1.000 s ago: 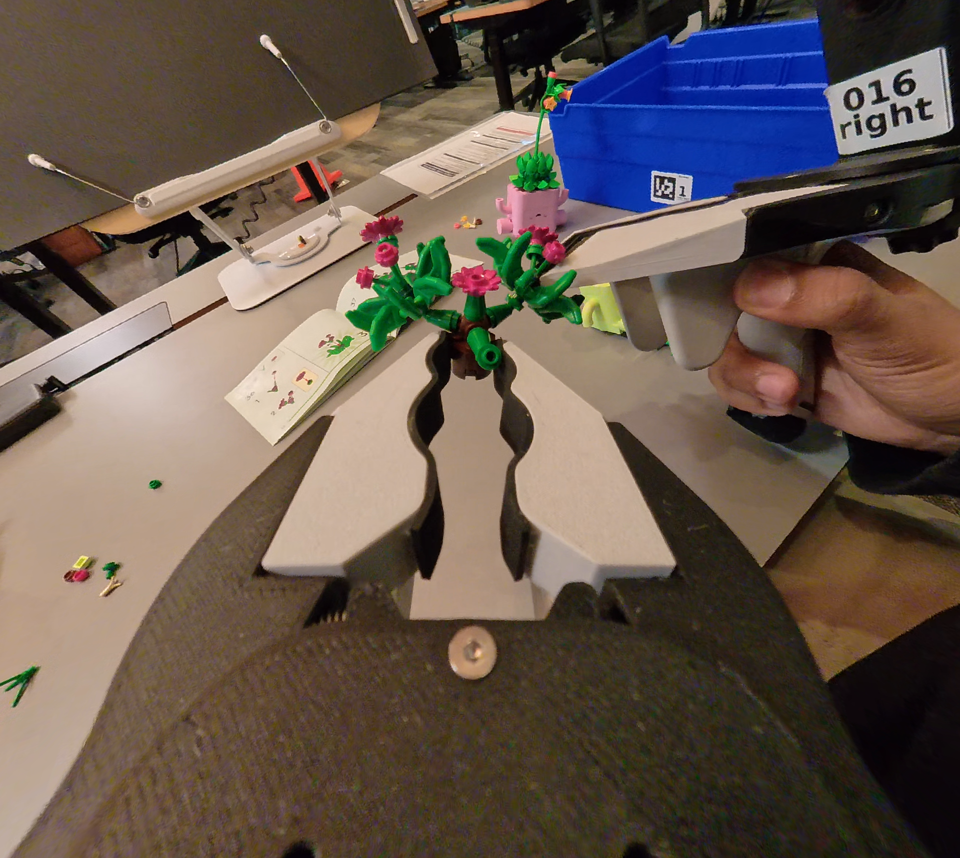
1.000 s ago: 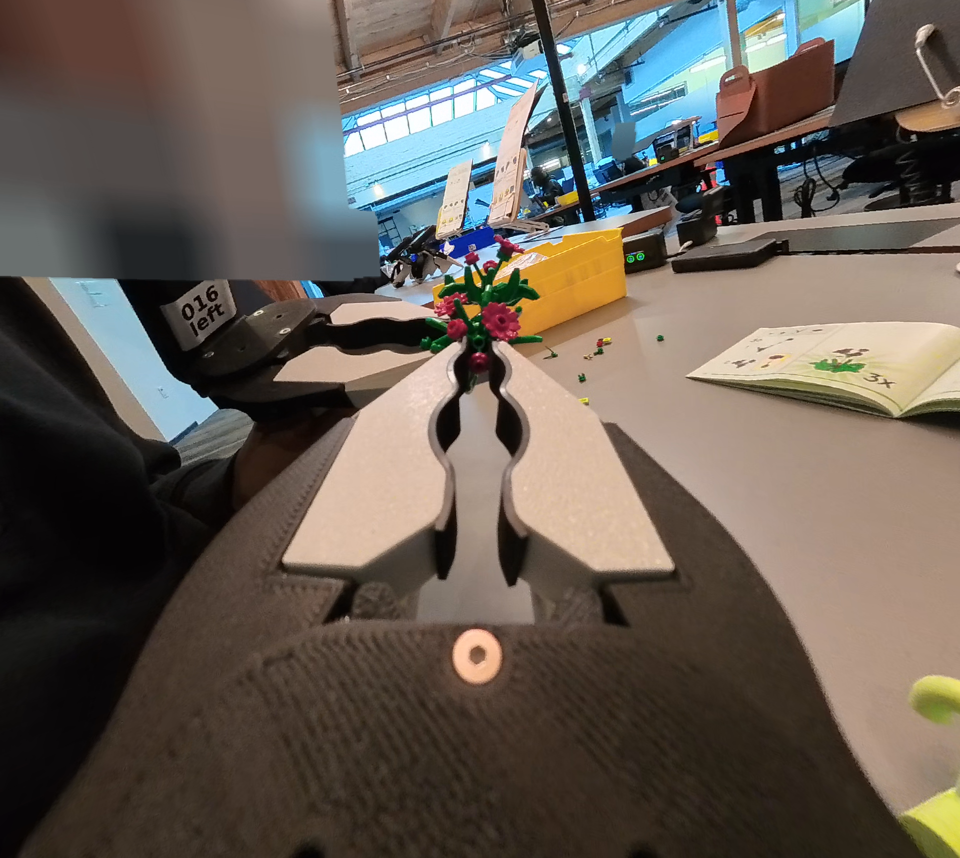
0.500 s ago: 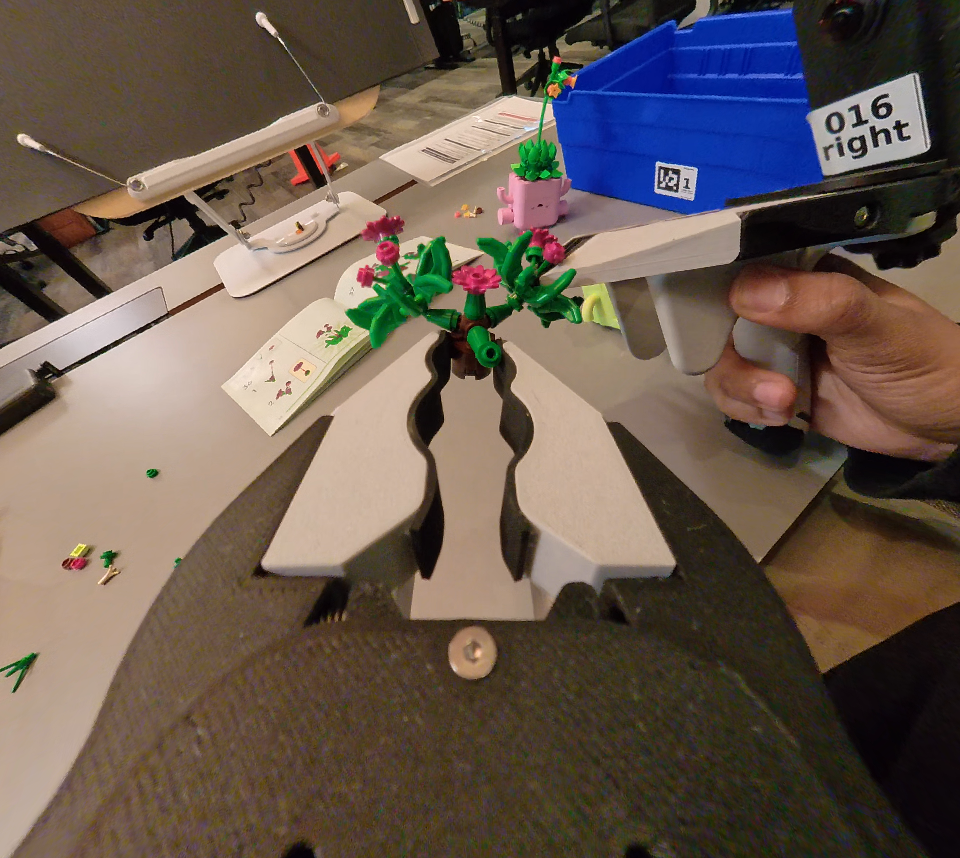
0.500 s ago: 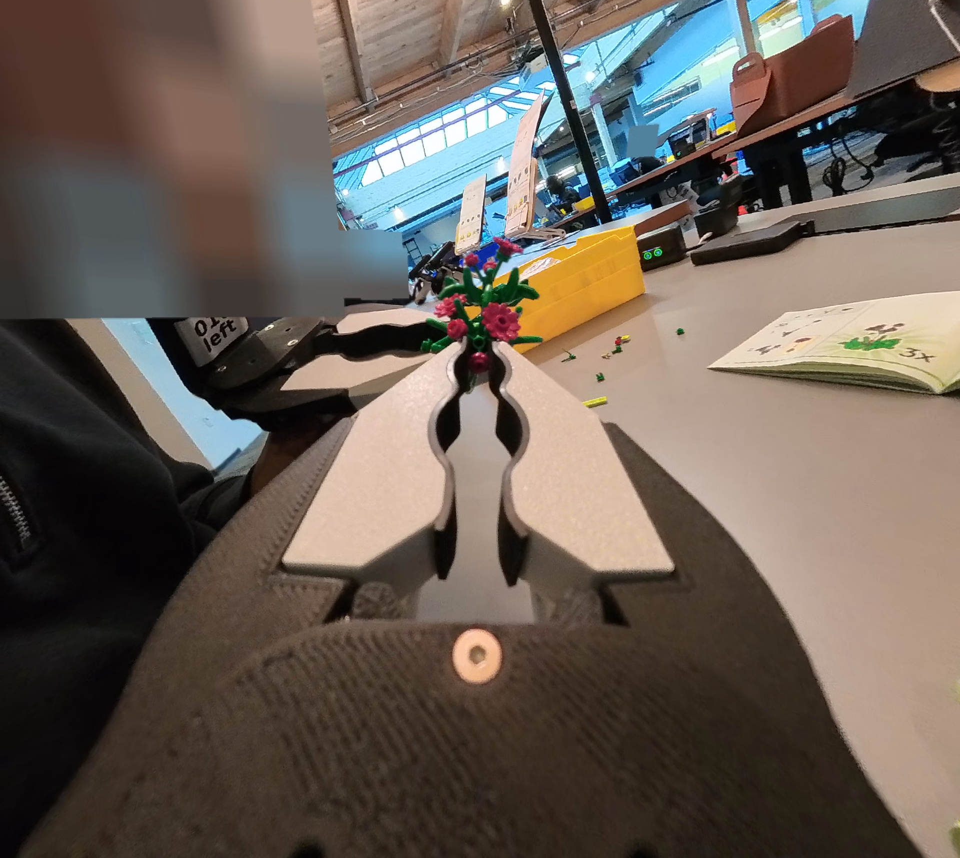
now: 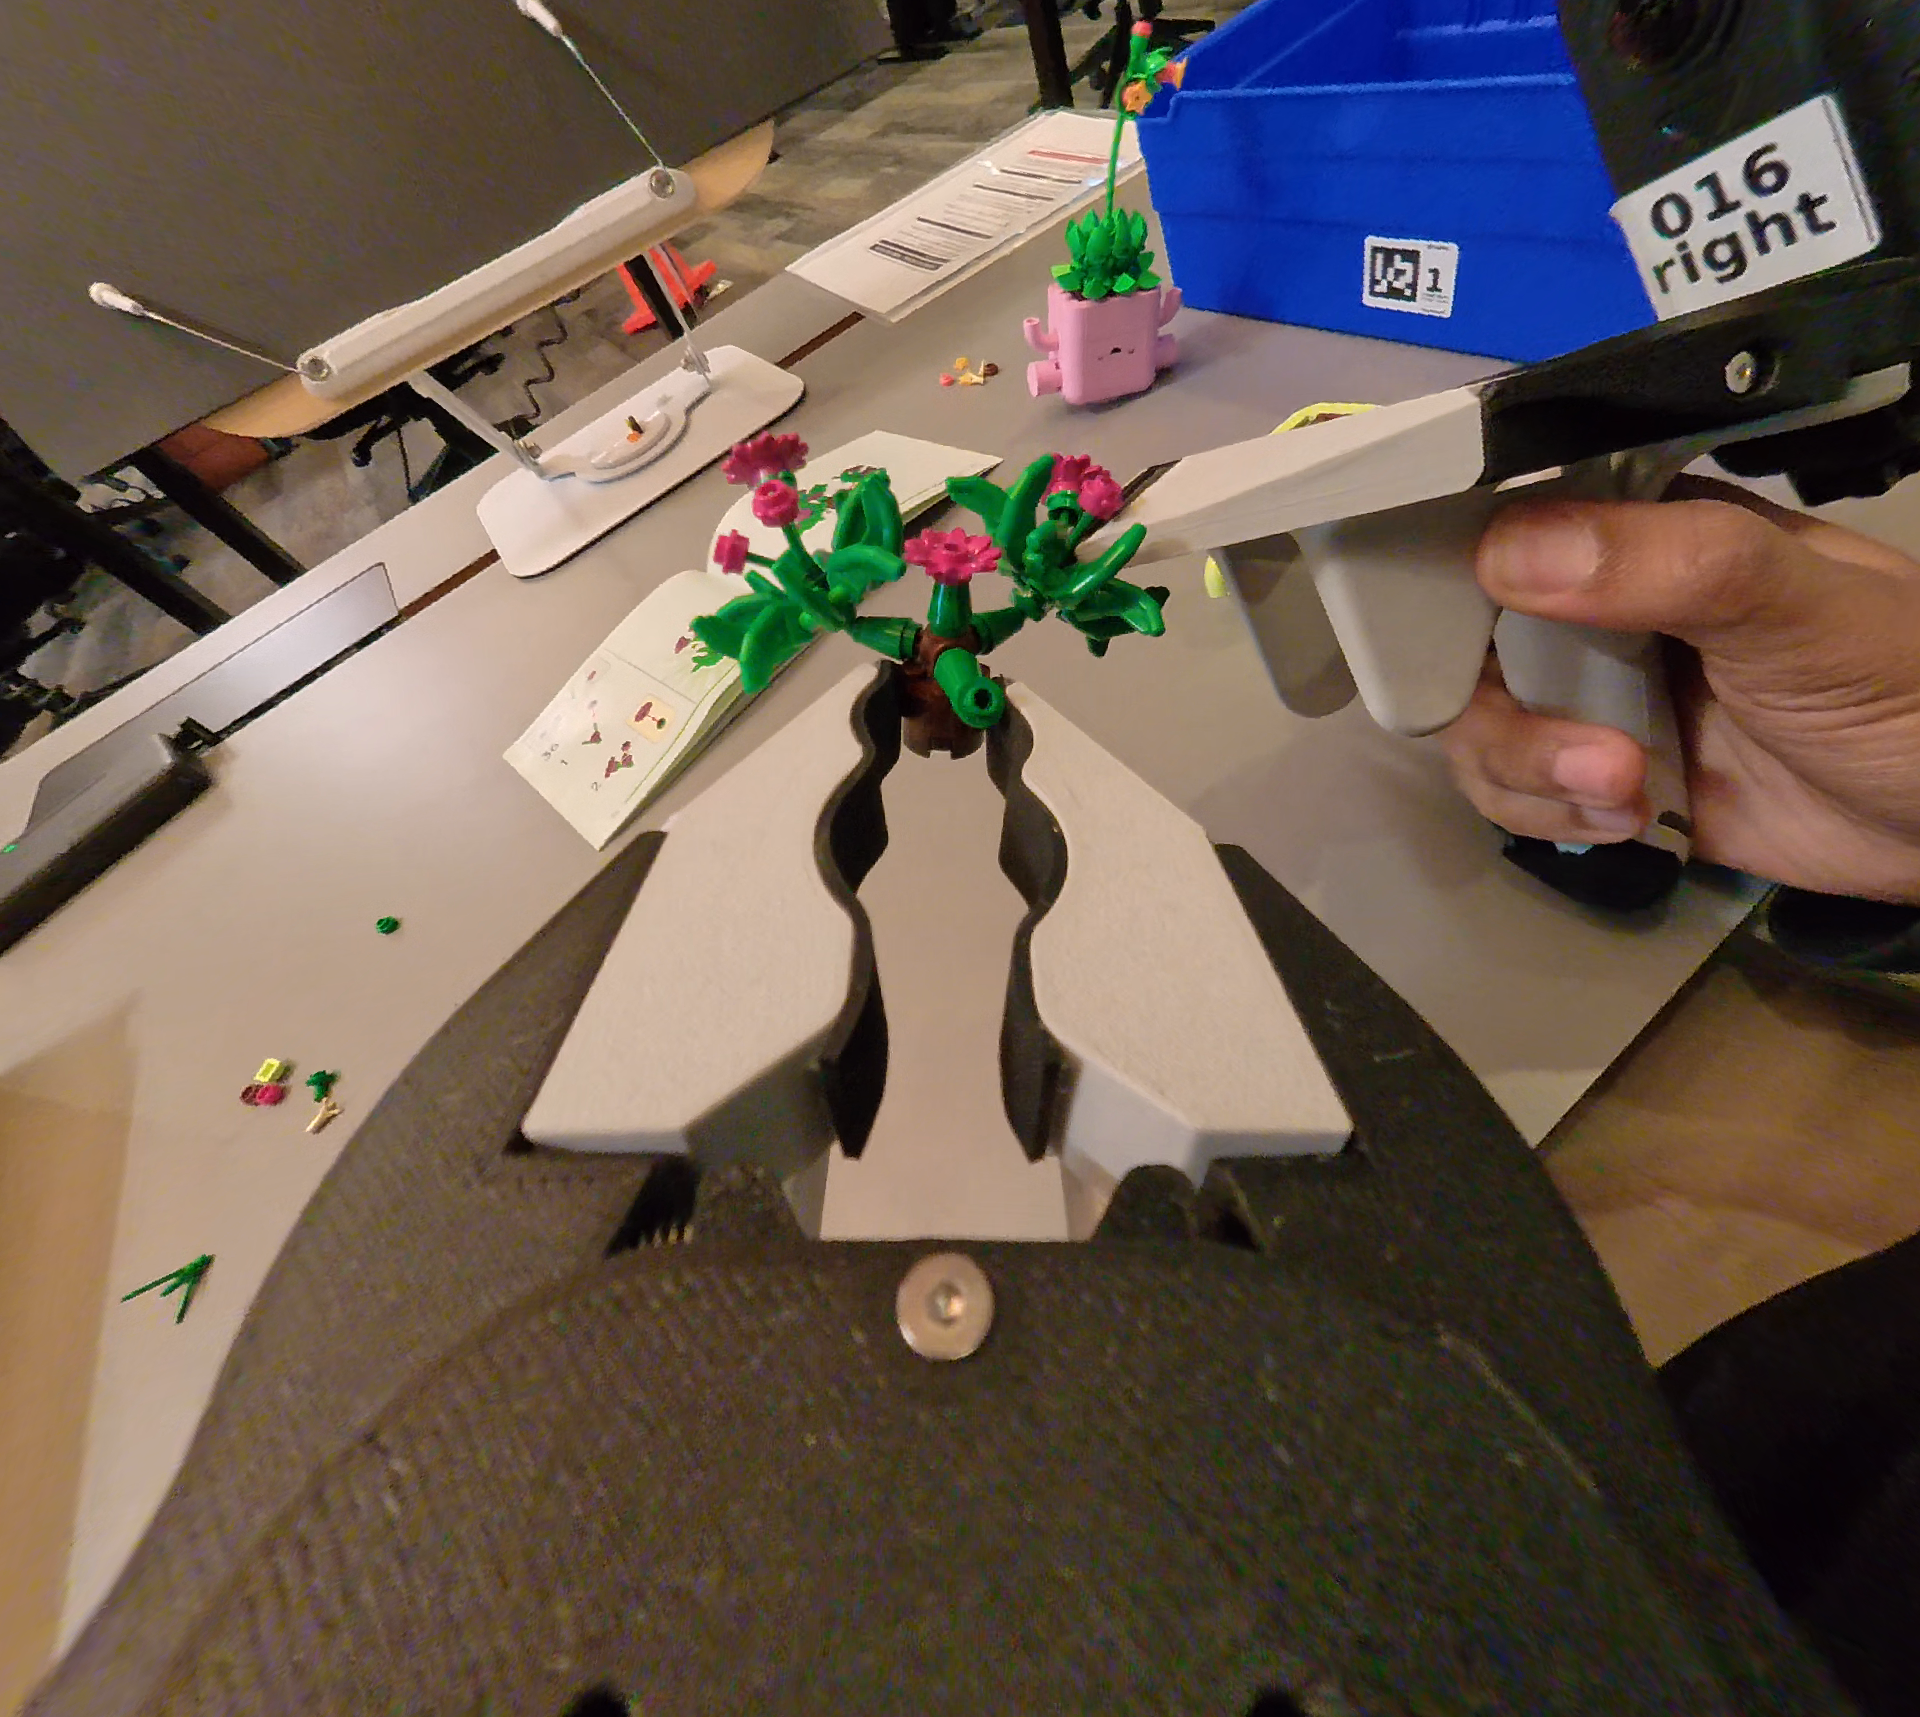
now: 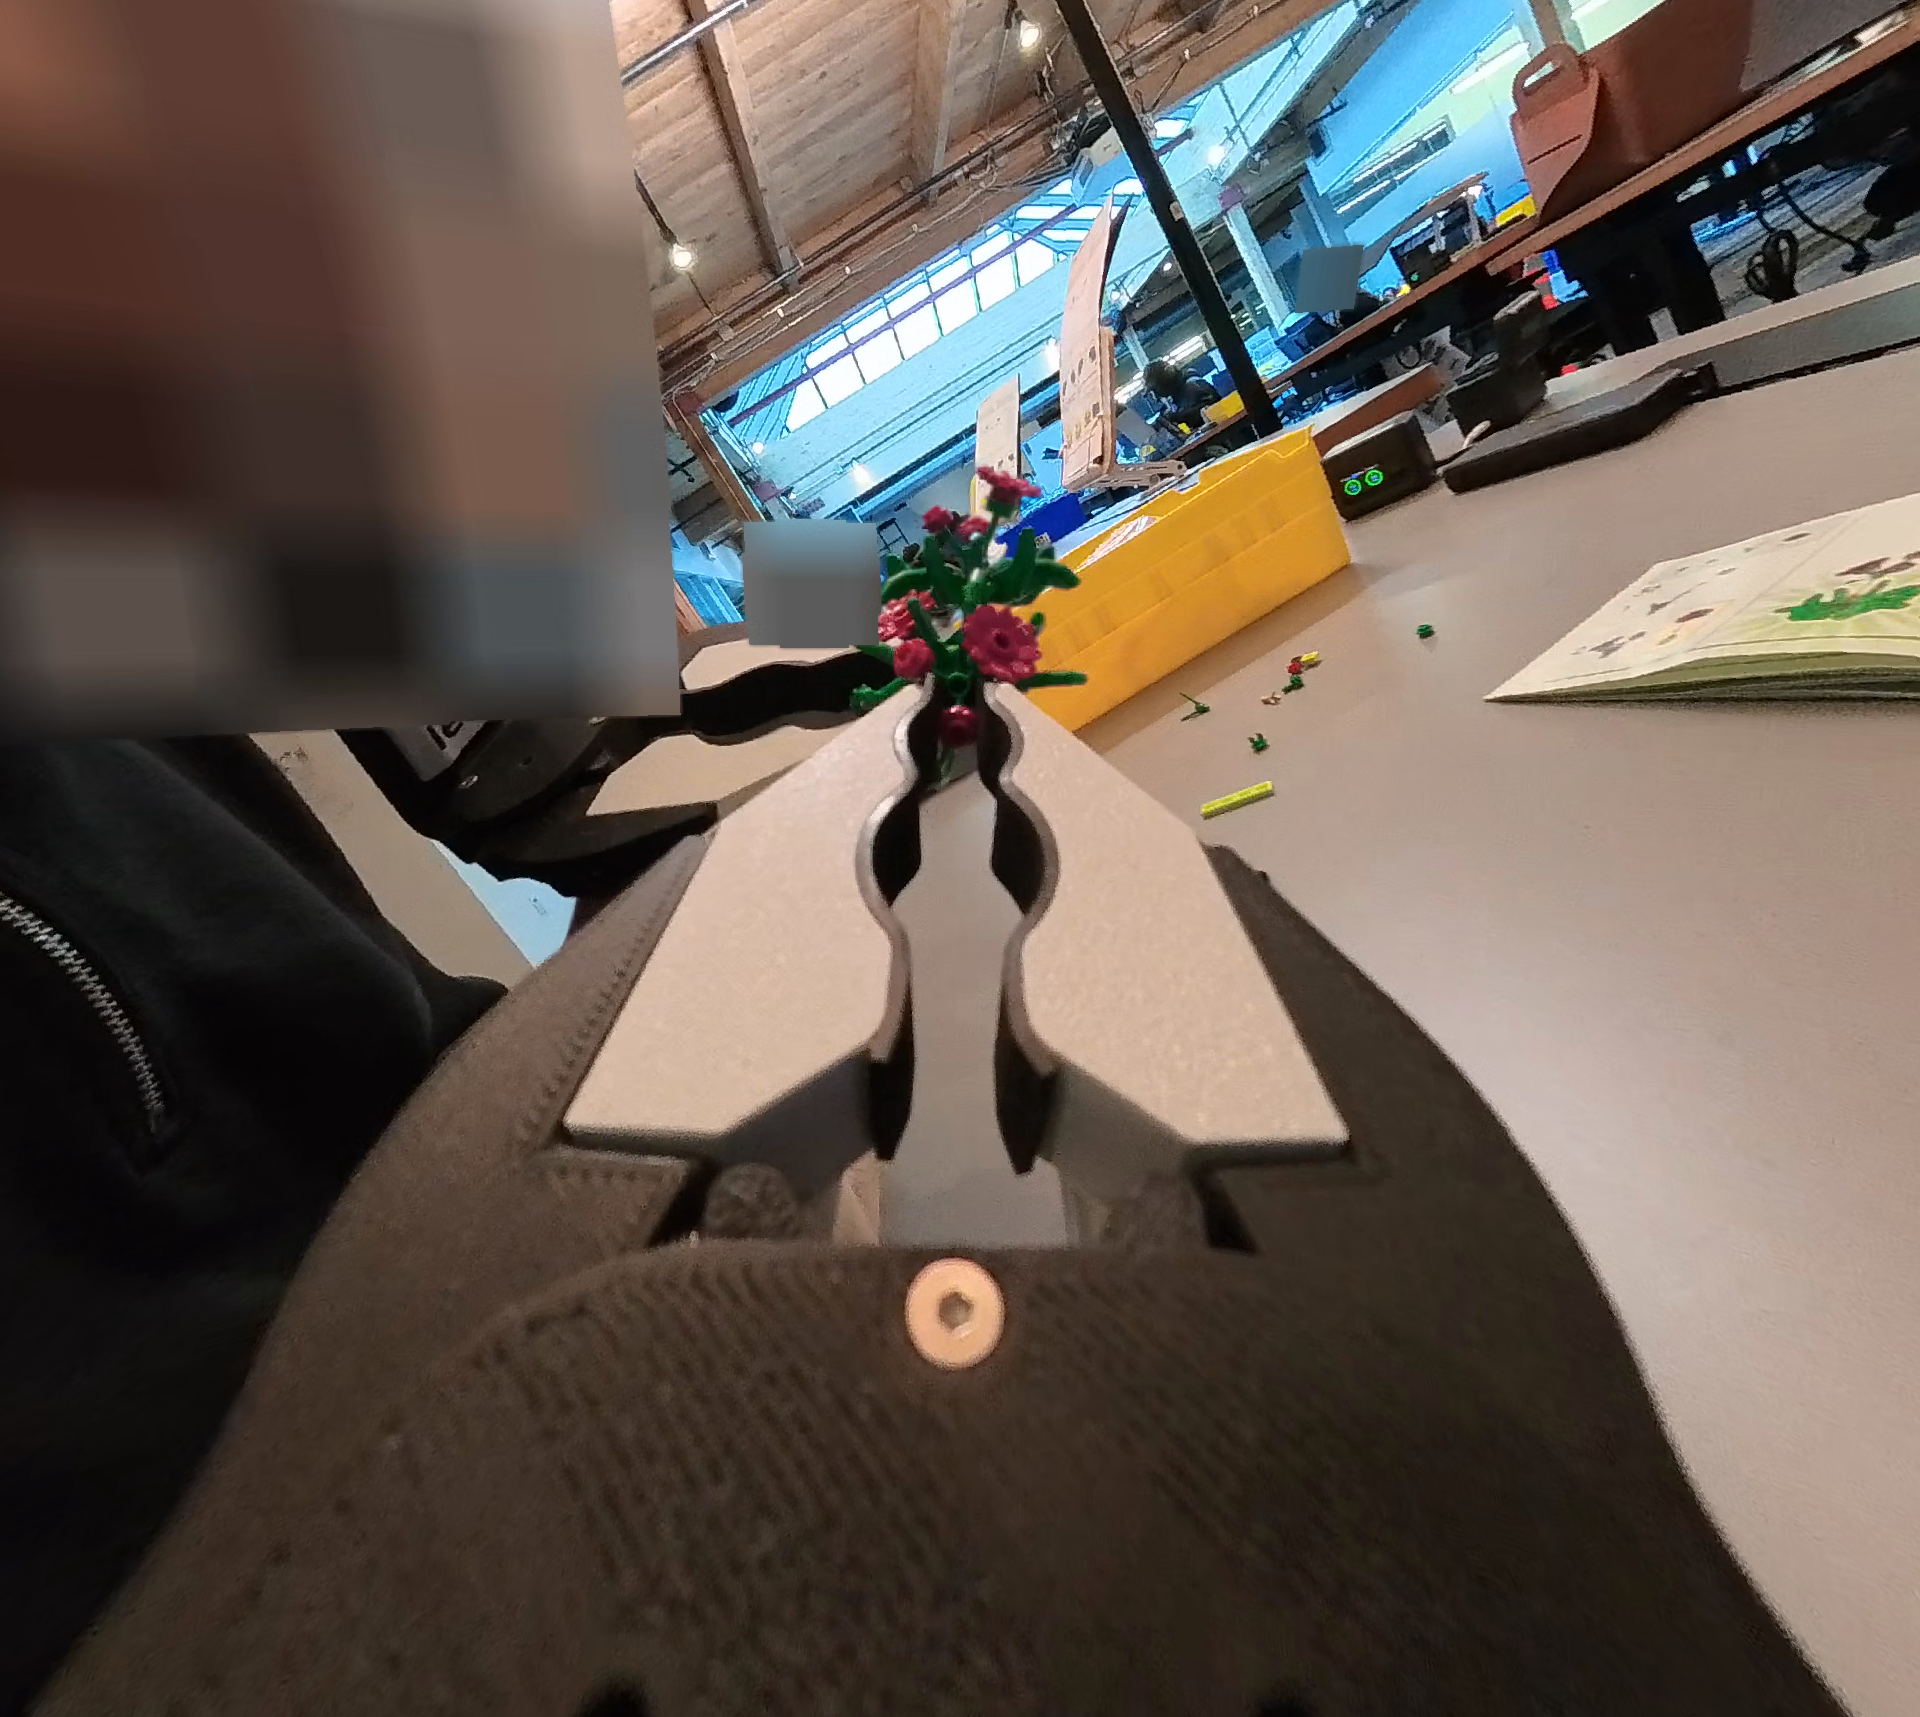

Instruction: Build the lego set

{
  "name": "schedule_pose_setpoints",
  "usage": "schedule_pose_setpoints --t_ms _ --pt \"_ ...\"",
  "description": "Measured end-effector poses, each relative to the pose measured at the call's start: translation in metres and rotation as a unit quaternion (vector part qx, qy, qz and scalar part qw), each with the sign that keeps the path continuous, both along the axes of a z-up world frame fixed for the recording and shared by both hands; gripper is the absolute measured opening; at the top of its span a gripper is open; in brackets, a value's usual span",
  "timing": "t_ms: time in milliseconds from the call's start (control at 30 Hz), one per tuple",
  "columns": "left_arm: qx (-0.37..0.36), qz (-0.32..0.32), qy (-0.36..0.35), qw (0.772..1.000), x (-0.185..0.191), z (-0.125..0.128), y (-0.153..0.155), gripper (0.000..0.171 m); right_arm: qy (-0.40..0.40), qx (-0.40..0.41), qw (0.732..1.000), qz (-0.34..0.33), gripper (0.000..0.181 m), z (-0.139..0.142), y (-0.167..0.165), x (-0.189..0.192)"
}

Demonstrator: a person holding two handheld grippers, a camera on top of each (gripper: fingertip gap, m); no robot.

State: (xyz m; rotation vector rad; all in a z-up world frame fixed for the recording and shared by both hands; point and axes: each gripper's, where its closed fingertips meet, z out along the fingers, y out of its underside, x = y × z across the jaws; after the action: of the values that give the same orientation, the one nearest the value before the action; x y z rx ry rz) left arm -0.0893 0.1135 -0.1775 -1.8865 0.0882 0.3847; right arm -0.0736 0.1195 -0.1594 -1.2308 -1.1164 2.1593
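Each gripper is built of a black, coarsely textured body with a silver screw [image 5: 943, 1304] set at its centre and two pale grey fingers [image 5: 727, 940] with wavy black inner edges; a white label [image 5: 1745, 218] is borne by the right gripper [image 5: 1117, 519]; a dark zipped sleeve [image 6: 156, 992] is worn.

claws [image 5: 940, 711] 2 | plant models [image 5: 925, 587] 2 | bins [image 5: 1382, 213] 2 | booklets [image 5: 665, 691] 1
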Motion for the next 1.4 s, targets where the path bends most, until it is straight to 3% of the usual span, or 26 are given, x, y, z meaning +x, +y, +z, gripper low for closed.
schedule_pose_setpoints --t_ms 300,500,700,967,1400 --pt "0.002 -0.004 -0.019 1.0 -0.003 -0.002 0.0 0.014 -0.012 0.006 1.0 -0.005 0.004 -0.003 0.0 -0.002" --pt "0.033 -0.011 -0.078 0.996 -0.013 -0.009 -0.001 0.014 -0.017 0.014 0.999 -0.029 0.004 -0.001 0.01 0.0" --pt "0.081 -0.035 -0.167 0.982 -0.017 -0.009 0.0 0.014 -0.031 0.058 0.996 -0.062 0.004 -0.009 0.02 0.005" --pt "0.156 -0.086 -0.162 0.97 -0.005 0.007 -0.003 0.014 -0.016 0.06 0.996 -0.056 0.004 -0.009 0.017 0.008" --pt "0.188 -0.128 -0.259 0.939 -0.001 0.01 -0.005 0.014 0.015 0.017 0.999 -0.049 0.004 -0.003 0.024 0.015"
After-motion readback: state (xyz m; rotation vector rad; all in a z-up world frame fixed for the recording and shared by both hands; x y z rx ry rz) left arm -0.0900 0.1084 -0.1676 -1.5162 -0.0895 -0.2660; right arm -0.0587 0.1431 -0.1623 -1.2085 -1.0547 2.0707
